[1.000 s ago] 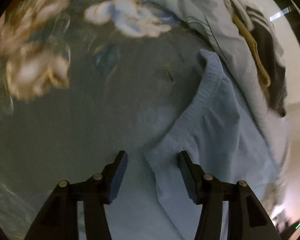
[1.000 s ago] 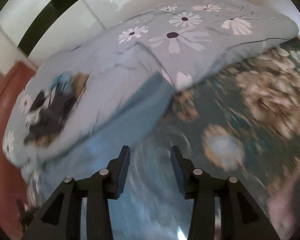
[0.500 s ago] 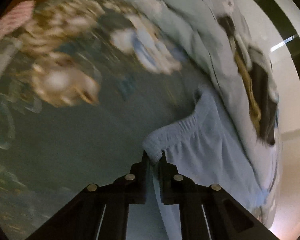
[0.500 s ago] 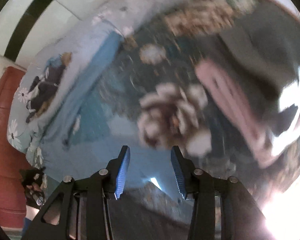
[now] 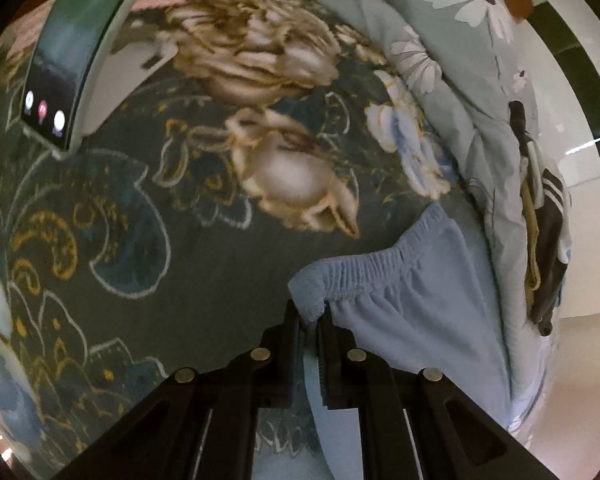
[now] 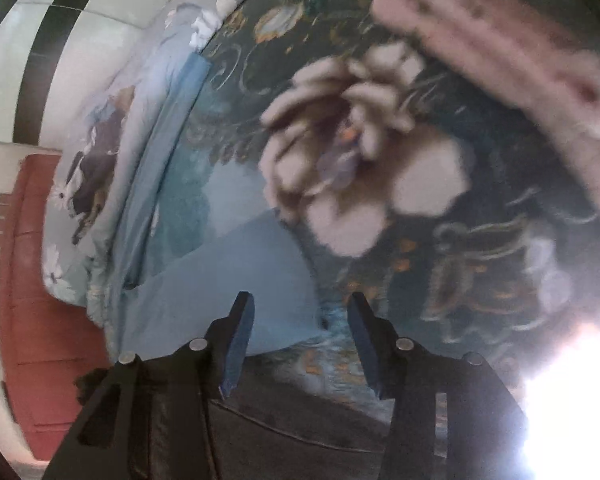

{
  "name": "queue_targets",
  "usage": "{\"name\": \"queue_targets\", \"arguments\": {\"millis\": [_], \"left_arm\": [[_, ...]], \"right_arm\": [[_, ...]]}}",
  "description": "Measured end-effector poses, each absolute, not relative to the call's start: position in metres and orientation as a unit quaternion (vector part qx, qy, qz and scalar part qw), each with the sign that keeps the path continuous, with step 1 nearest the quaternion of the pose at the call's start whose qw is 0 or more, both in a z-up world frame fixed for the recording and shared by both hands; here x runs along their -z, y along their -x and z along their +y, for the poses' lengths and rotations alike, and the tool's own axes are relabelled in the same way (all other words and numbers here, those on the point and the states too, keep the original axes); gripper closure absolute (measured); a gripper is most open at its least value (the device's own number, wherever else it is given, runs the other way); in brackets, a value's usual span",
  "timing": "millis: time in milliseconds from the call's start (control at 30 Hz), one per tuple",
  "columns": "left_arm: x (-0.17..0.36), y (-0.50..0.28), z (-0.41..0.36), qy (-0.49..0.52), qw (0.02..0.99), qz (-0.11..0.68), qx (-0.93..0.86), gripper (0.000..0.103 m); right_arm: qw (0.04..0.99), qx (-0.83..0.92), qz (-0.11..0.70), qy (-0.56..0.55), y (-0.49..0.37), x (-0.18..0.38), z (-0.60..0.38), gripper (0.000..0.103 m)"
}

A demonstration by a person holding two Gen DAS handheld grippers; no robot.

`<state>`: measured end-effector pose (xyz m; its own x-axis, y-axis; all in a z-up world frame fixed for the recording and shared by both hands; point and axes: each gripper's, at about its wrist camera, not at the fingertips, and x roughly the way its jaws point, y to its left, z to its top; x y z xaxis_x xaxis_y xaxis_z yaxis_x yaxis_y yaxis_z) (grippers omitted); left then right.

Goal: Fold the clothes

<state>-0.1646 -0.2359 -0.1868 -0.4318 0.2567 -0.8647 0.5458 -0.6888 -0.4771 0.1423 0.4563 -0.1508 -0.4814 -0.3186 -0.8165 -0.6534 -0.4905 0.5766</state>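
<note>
My left claw (image 5: 309,316) pinched the blue shorts (image 5: 412,304) by the waistband, my right claw (image 6: 300,312) was apart, reaching to grab next.

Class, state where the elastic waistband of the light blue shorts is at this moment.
In the left wrist view, the waistband sits right of centre on the dark floral bedspread, its near corner pinched in the left tongs, beside the daisy-print duvet.

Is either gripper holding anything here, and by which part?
The left gripper is shut on the light blue shorts, pinching a corner of the elastic waistband. The right gripper is open, holding nothing.
</note>
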Motion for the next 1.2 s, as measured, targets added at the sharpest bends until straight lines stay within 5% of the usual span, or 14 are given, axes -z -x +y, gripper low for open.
{"name": "queue_targets", "arguments": {"millis": [233, 300, 667, 900, 1200], "left_arm": [[0.173, 0.166, -0.234, -0.522, 0.08, 0.381, 0.76, 0.094], [0.17, 0.166, -0.233, -0.521, 0.076, 0.381, 0.76, 0.094], [0.165, 0.126, -0.219, -0.512, 0.023, 0.408, 0.756, 0.094], [0.204, 0.099, -0.221, -0.534, 0.052, 0.435, 0.723, 0.094], [0.191, 0.107, -0.215, -0.522, 0.049, 0.424, 0.738, 0.094]], "right_arm": [[0.117, -0.692, 0.504, 0.504, -0.135, 0.17, 0.445, 0.057], [0.114, -0.687, 0.515, 0.499, -0.133, 0.172, 0.443, 0.098], [0.156, -0.772, 0.461, 0.409, -0.127, 0.086, 0.502, 0.1], [0.193, -0.721, 0.478, 0.464, -0.132, 0.14, 0.518, 0.1], [0.179, -0.745, 0.468, 0.44, -0.109, 0.116, 0.527, 0.1]]}}
